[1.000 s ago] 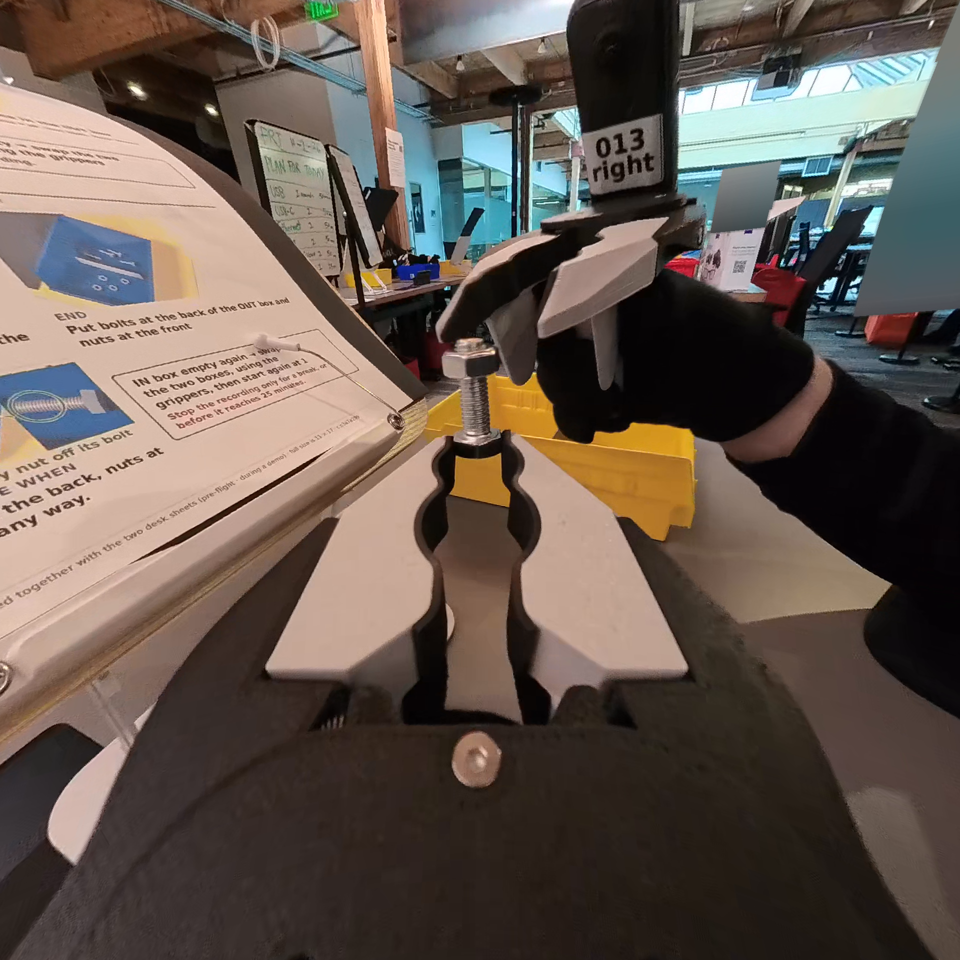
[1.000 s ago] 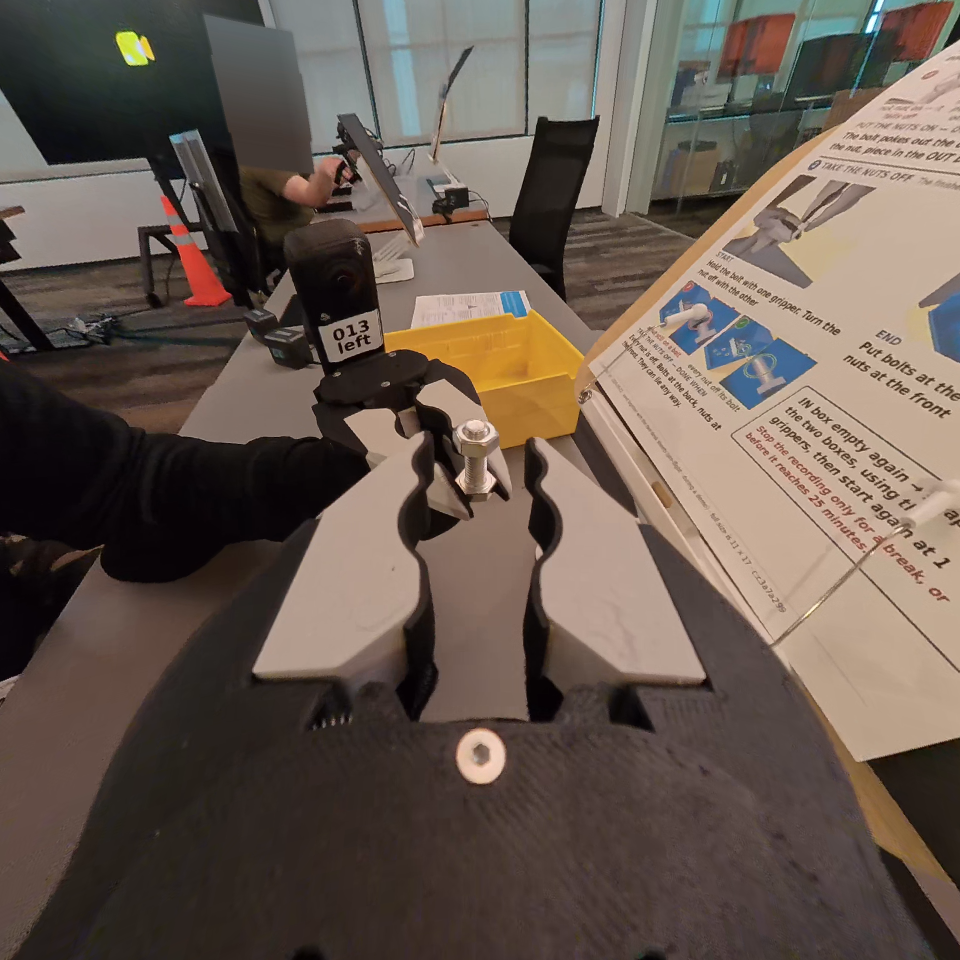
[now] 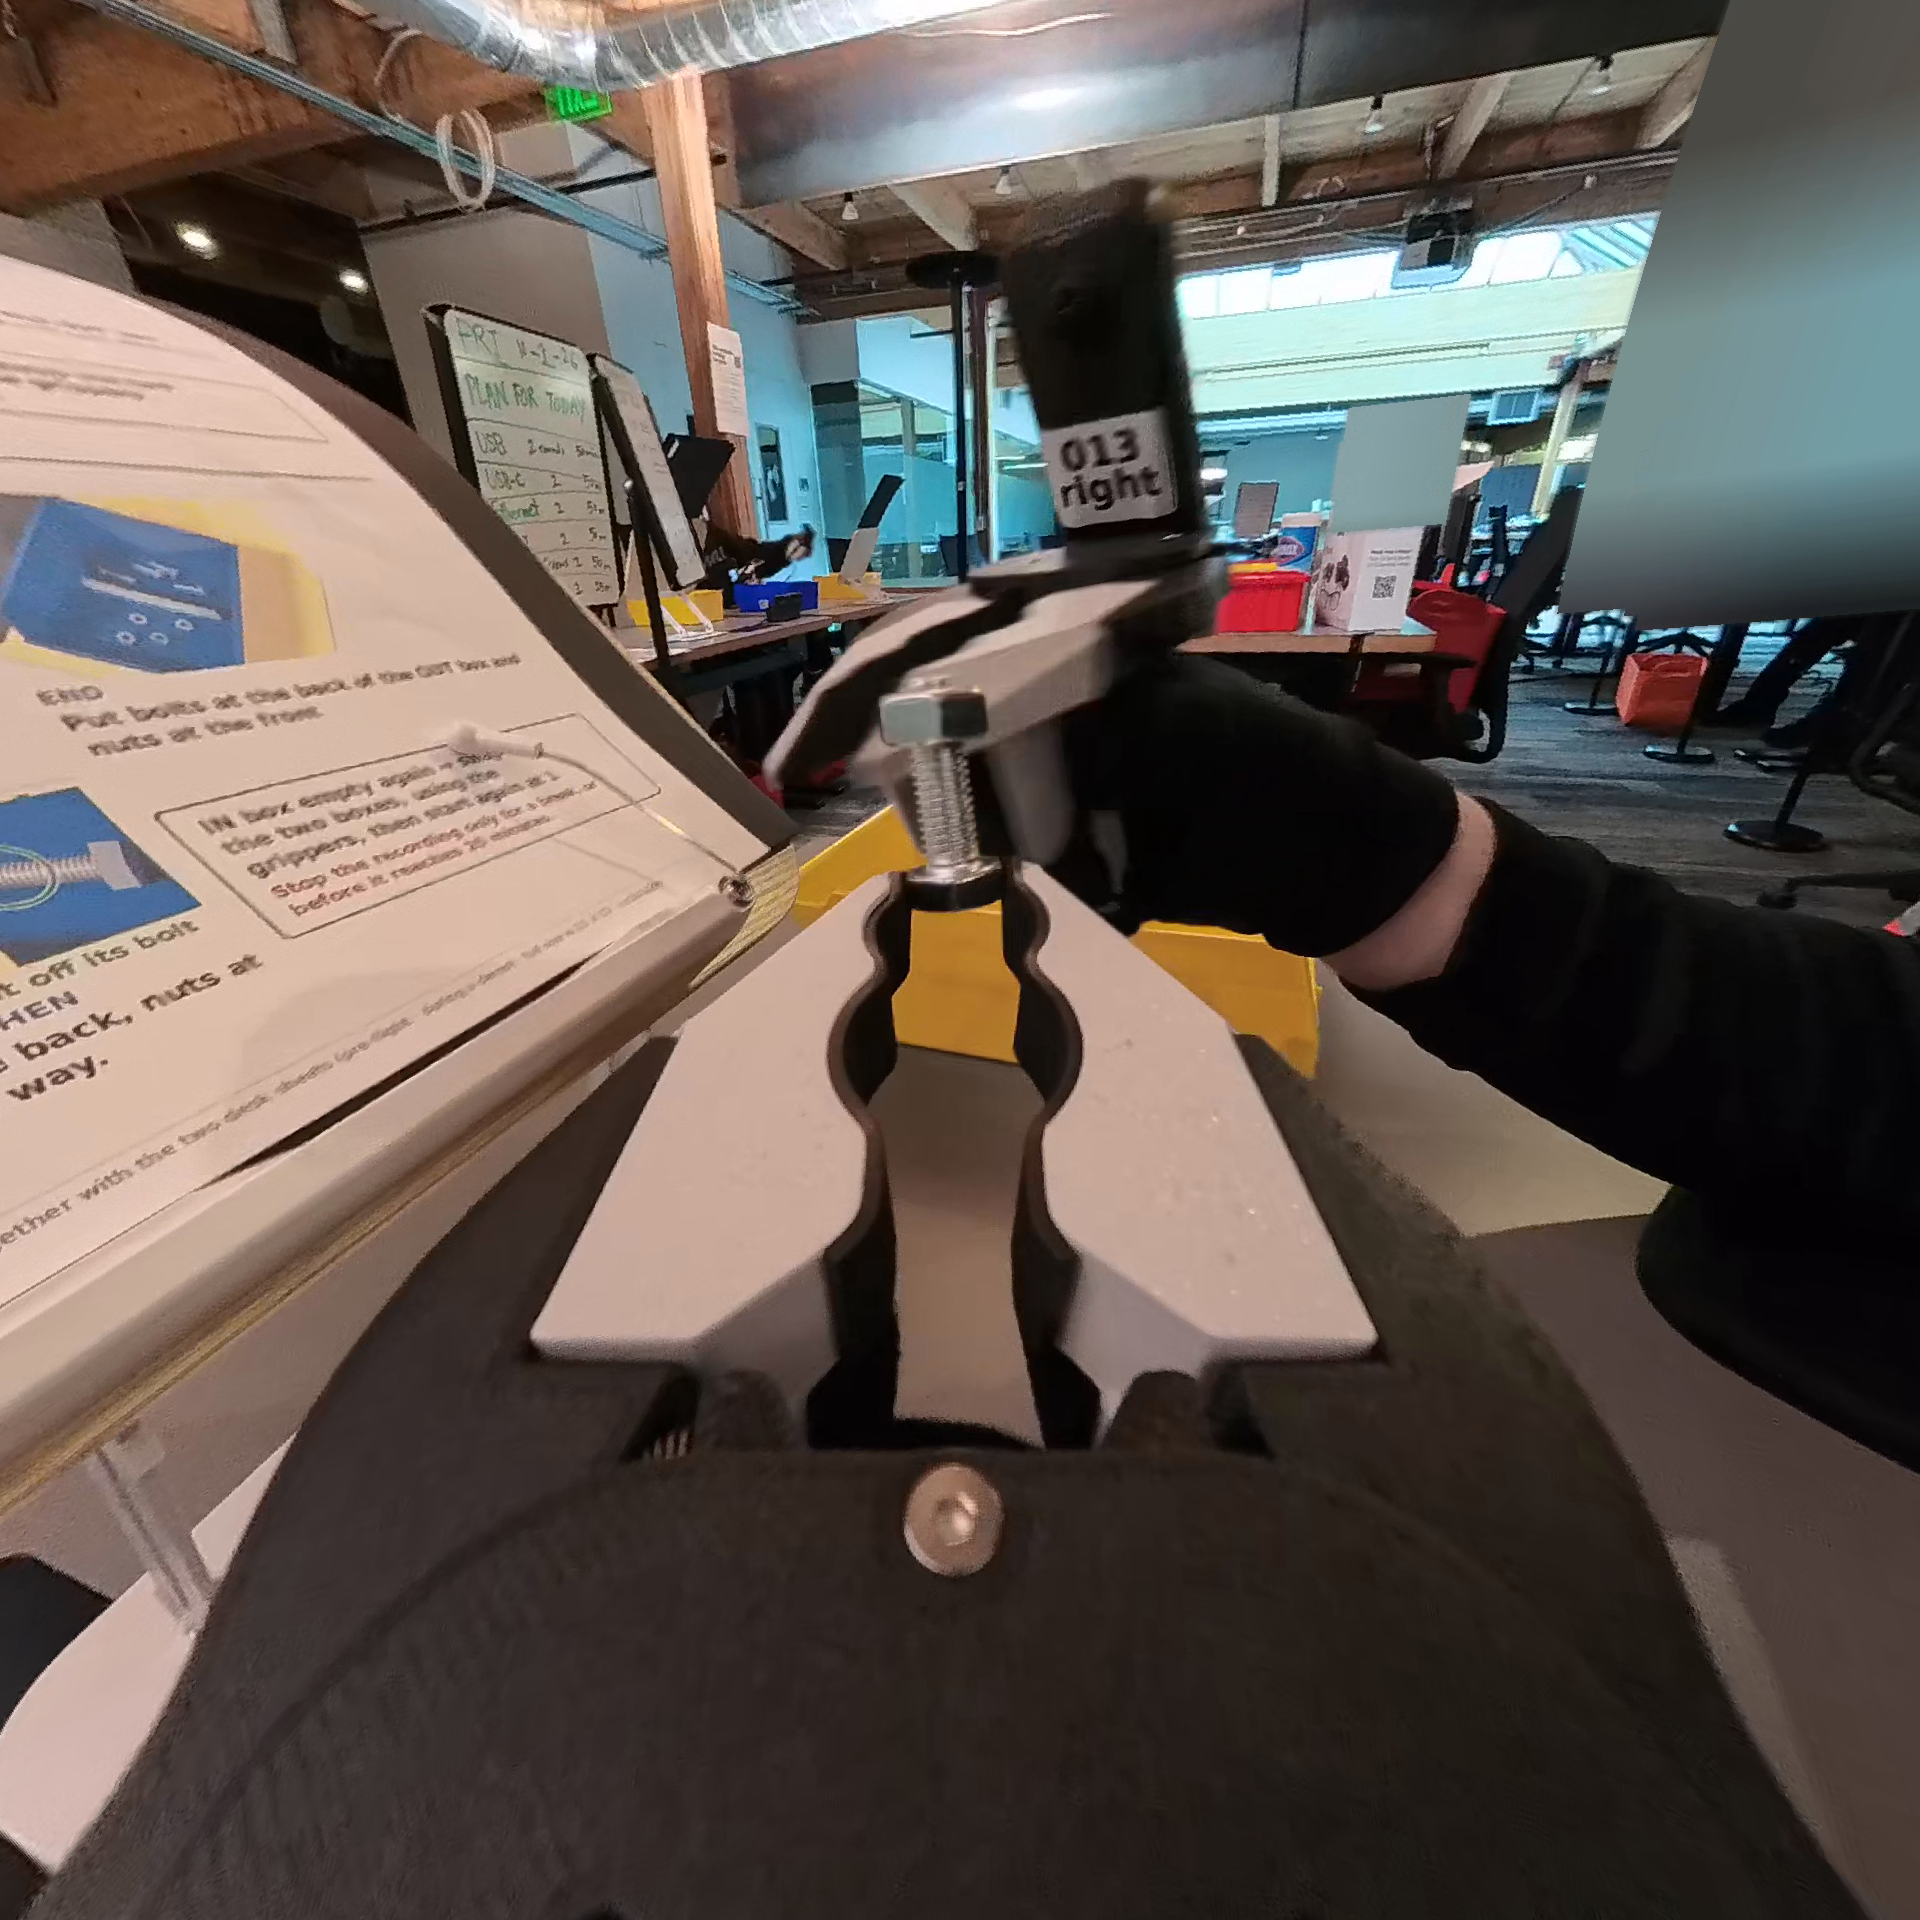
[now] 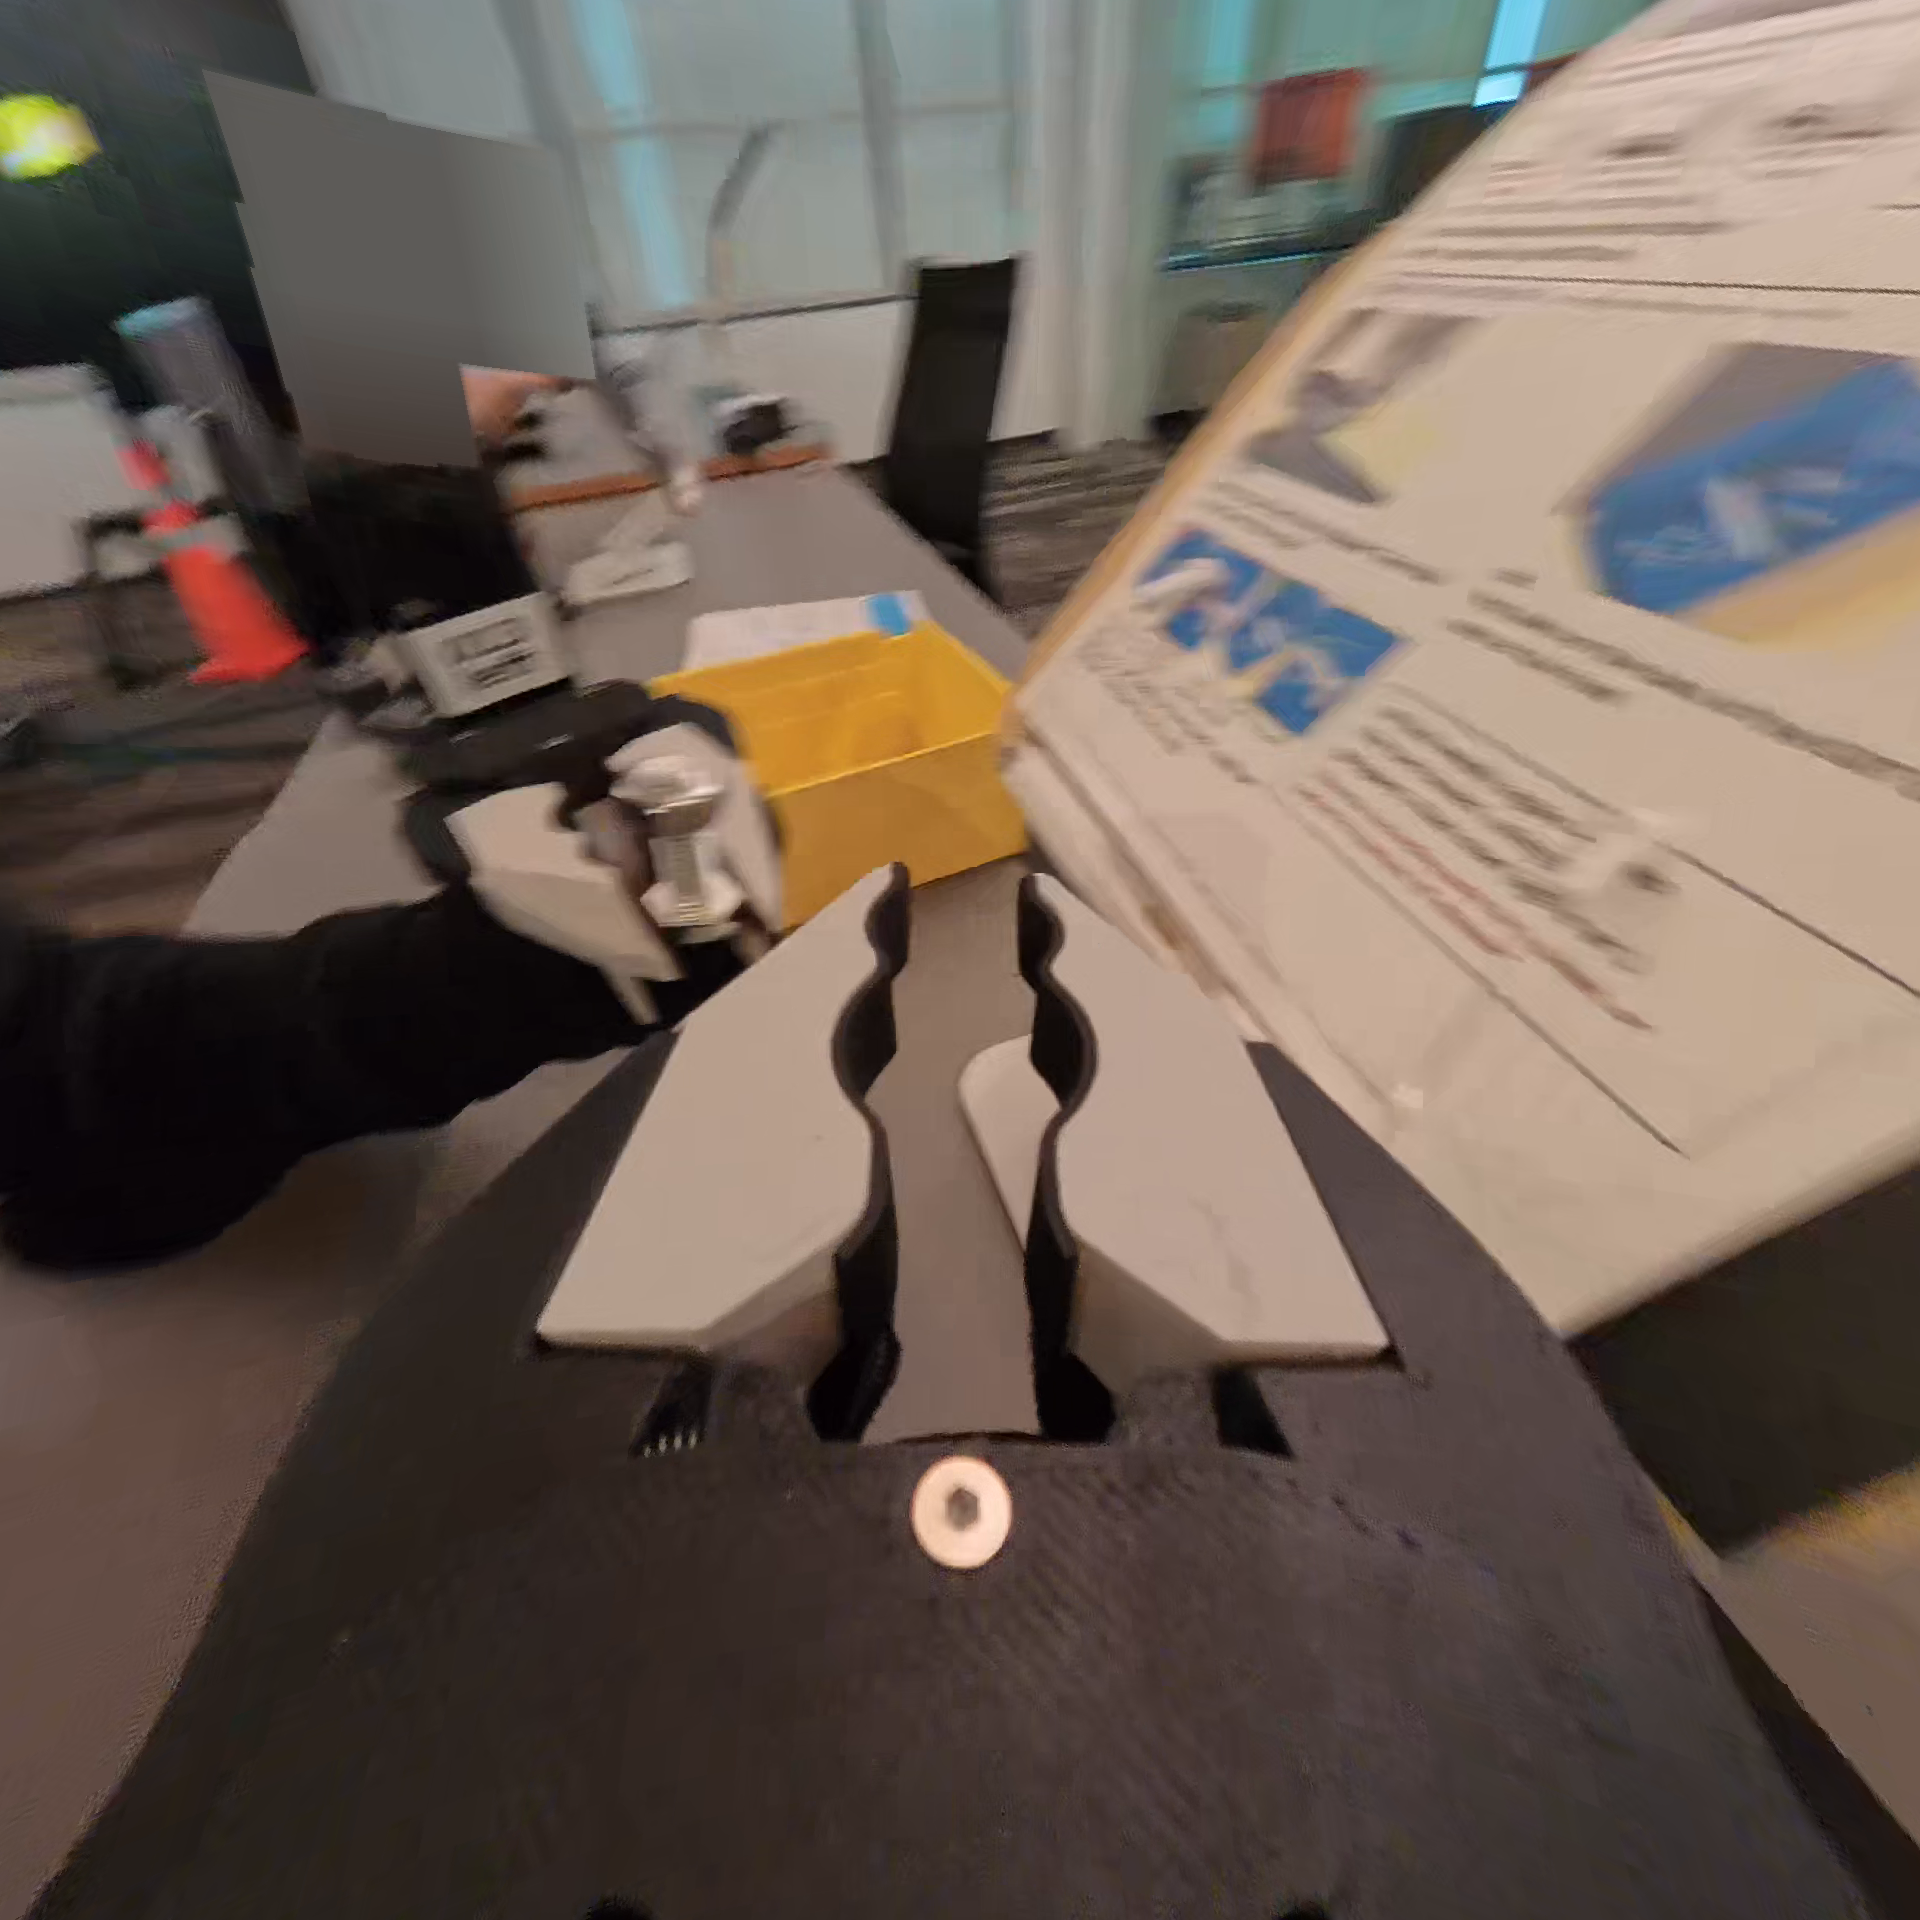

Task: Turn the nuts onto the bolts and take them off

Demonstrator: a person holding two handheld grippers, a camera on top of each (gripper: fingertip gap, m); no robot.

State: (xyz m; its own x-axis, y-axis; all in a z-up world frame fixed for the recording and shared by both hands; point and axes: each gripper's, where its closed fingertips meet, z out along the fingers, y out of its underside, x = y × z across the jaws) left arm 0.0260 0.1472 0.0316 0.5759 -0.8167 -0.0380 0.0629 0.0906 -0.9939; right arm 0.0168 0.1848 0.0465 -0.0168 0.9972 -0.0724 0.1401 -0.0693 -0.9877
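One shiny threaded steel bolt point(image 3: 940, 784) stands upright, its nut point(image 3: 948, 883) clamped in the left gripper point(image 3: 951, 904); right gripper point(image 4: 958, 894) narrowly parted, empty.

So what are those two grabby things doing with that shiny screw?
A person in black gloves holds two grey-fingered grippers. The left gripper pinches the bottom end of a shiny silver bolt, standing it upright. The right gripper is beside the bolt with its fingers apart, gripping nothing. A yellow plastic bin sits on the grey table behind them.
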